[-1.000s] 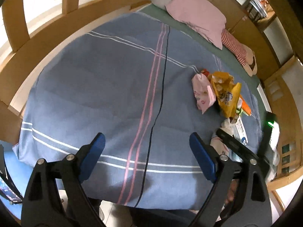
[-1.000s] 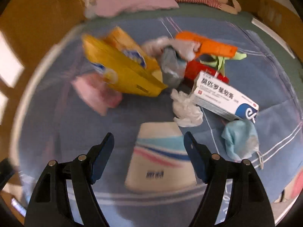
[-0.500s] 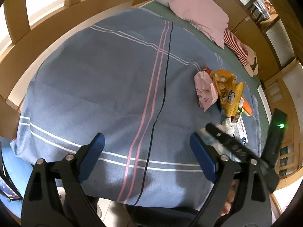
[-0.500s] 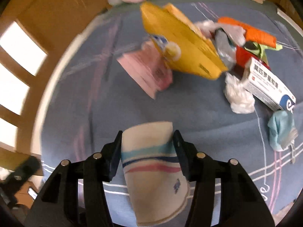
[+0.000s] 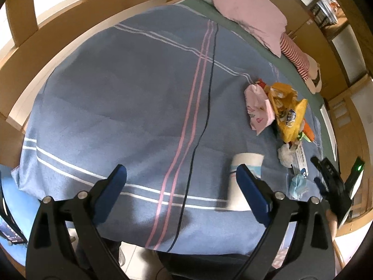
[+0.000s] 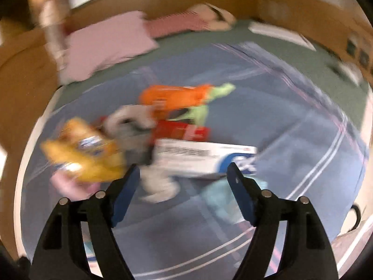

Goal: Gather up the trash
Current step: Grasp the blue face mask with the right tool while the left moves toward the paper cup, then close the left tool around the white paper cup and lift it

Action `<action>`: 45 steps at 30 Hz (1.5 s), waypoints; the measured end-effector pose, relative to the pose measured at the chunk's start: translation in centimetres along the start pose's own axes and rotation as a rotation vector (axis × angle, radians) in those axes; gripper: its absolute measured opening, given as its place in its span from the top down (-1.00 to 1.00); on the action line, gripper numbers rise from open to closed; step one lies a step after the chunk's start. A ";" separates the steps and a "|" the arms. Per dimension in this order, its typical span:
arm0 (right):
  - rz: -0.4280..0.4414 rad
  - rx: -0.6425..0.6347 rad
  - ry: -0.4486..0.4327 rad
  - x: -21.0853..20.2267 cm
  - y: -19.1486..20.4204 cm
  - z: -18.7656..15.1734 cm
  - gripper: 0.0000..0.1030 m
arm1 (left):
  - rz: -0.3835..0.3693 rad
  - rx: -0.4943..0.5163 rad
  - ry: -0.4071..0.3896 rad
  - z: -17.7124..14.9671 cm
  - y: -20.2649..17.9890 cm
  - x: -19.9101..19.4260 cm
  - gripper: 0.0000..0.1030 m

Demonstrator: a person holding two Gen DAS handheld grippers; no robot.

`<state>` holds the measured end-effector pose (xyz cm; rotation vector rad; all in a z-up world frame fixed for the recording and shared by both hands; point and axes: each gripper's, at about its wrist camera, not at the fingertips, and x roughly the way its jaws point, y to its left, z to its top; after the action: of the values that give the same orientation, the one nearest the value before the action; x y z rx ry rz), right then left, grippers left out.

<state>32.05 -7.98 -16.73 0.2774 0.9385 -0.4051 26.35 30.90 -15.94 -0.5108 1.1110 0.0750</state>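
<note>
My right hand-held gripper [image 6: 183, 182] is opening and empty, blurred over the box [image 6: 205, 158]. Closing now may miss or snag tissue [image 6: 158, 184]. My left hand-held gripper [image 5: 181, 186] gapes, empty; the cup [image 5: 244, 177] could roll.

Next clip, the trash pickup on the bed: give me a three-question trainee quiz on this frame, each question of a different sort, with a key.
1. True or false: the paper cup lies on the blue blanket, gripped by nobody.
2. The yellow snack bag lies directly beside which item? A) pink wrapper B) striped pillow C) window frame
3. Fill in: nothing sits between the jaws of the left gripper; its state is ____.

Key: 1 true; 2 A; 3 open.
</note>
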 end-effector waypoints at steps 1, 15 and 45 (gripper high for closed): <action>0.000 0.027 0.014 0.4 -0.8 0.2 -0.47 | -0.004 -0.003 0.008 -0.1 0.0 0.2 -0.84; -0.067 -0.031 0.221 5.5 -2.5 -3.0 -0.15 | -0.007 0.058 0.077 -1.2 -2.0 2.0 -0.85; 0.263 -0.239 -0.006 -9.2 5.5 -8.2 0.72 | -0.032 0.049 0.096 -1.7 -2.9 2.9 -0.85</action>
<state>23.77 2.20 -13.49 0.1775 0.9211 -0.0508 27.09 27.03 -17.99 -0.4921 1.1948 -0.0053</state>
